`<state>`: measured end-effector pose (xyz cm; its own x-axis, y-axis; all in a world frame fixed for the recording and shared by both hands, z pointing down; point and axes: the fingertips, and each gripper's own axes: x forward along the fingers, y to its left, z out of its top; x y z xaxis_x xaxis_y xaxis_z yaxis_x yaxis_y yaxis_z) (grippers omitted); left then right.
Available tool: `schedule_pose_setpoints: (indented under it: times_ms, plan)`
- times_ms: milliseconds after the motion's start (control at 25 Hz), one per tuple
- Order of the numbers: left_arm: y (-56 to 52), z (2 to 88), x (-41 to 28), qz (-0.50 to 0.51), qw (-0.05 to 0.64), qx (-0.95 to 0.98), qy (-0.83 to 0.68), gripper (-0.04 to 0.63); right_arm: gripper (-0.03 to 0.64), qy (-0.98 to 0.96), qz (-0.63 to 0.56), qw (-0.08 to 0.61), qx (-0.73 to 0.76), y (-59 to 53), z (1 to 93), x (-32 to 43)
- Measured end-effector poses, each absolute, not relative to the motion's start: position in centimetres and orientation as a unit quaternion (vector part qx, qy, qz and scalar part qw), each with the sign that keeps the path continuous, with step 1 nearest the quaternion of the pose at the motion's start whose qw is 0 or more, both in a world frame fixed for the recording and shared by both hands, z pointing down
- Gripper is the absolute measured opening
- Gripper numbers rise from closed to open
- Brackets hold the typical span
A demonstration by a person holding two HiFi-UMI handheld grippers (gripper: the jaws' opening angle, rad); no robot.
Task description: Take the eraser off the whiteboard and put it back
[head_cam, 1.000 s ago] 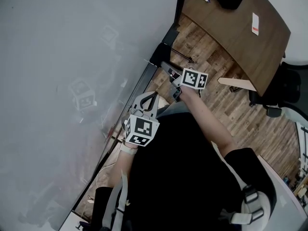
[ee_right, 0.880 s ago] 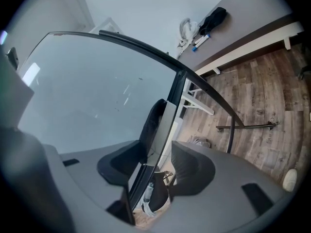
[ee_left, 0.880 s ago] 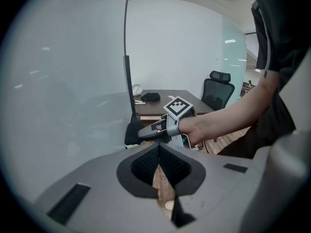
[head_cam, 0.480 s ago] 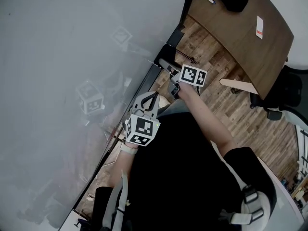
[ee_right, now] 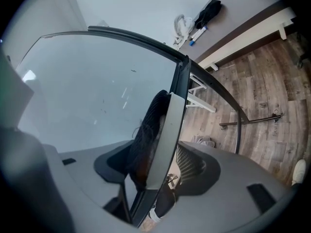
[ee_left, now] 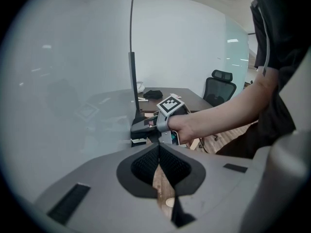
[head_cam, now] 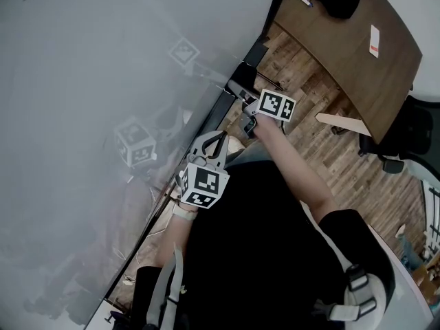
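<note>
The left gripper (ee_left: pixel 159 150) had its fingers shut together, and nothing was held. The right gripper (ee_right: pixel 161 155) had its fingers wide apart. The eraser (ee_right: pixel 164 140) was seen between them, not squeezed, its black felt against the whiteboard (ee_right: pixel 97 91), right beside the dark frame (ee_right: pixel 181 89). Farther off, a wooden floor (ee_right: pixel 257 81) was seen, then a brown counter (ee_right: pixel 243 8) with pens (ee_right: pixel 197 34) and a black thing (ee_right: pixel 208 11), and a black chair (head_cam: pixel 405 126).

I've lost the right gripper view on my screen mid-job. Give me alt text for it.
The right claw stands open around the eraser, whose dark felt side faces the whiteboard; one pad is visibly clear of the eraser's grey back. Beyond the board's dark edge lie a wood floor and a desk.
</note>
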<state>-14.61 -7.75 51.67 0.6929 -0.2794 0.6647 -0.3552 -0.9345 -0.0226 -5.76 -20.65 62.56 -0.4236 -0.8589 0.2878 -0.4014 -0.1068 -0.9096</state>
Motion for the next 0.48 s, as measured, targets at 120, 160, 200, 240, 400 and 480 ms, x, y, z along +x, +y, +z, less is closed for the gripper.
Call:
schedule_pose_setpoints:
  times_ms: [120,160,200,240,400,480]
  plan:
    - [-7.73,51.88,-14.72,0.353,0.054,0.918,-0.170,0.009,0.252,0.632,-0.556,0.207,-0.498,-20.69,62.77,-5.70]
    - [-7.70,51.91,-14.73,0.354,0.054,0.918,-0.170,0.009,0.250,0.629,-0.557,0.207,-0.500,-20.62,62.84,-5.64]
    - [-7.66,51.91,-14.70,0.354,0.054,0.918,-0.169,0.009,0.249,0.627,-0.558,0.208,-0.503,-20.57,62.89,-5.55]
    - [-7.63,51.89,-14.66,0.353,0.054,0.919,-0.168,0.009,0.241,0.624,-0.559,0.208,-0.504,-20.51,62.91,-5.47]
    - [-7.44,52.05,-14.66,0.353,0.054,0.919,-0.166,0.009,0.241,0.619,-0.561,0.210,-0.508,-20.19,63.00,-5.19]
    - [-7.42,52.27,-14.76,0.354,0.054,0.919,-0.166,0.009,0.241,0.618,-0.559,0.210,-0.511,-19.94,62.90,-4.94]
